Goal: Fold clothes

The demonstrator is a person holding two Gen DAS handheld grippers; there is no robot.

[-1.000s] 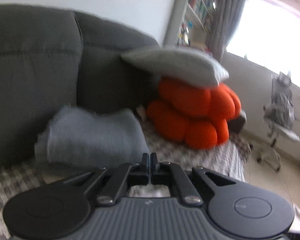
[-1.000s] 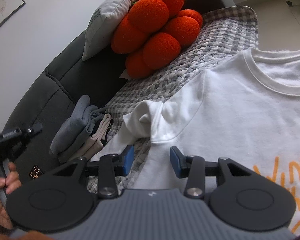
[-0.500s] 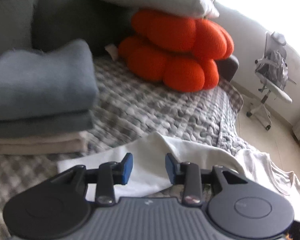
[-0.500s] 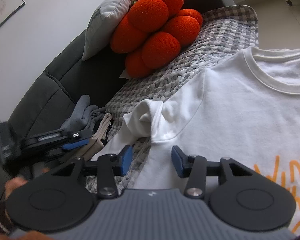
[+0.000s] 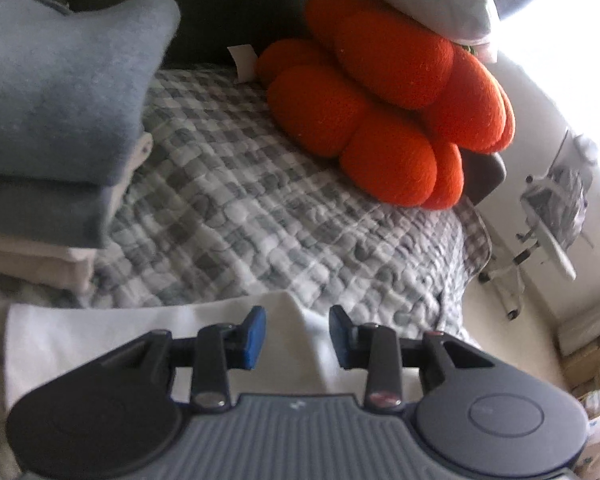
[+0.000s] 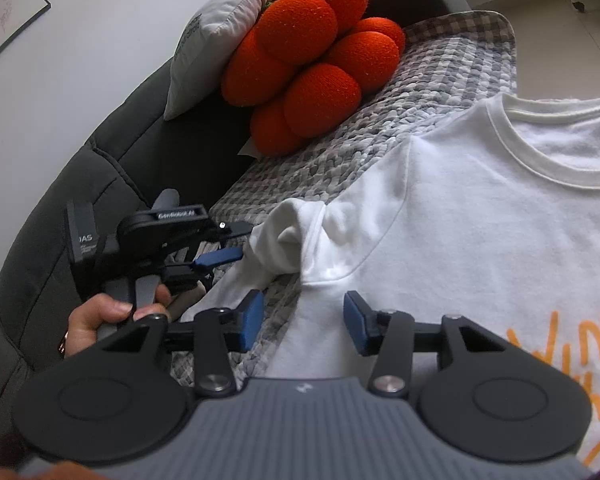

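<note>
The white T-shirt (image 6: 480,216) lies face-up on the checked sofa cover (image 5: 260,208), its bunched sleeve (image 5: 112,328) right under the left tool (image 5: 296,334) and just ahead-left of the right tool (image 6: 302,322). Both tools gape with nothing between their pads. A shallow bite could catch only 1 layer (the sleeve is crumpled), or snag the cover beneath, dragging the shirt askew.

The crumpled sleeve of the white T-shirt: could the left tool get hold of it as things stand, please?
Probably yes. The left tool is open right at the sleeve, with white fabric between its fingers and nothing in the way; the folded grey pile sits off to the side.
</note>
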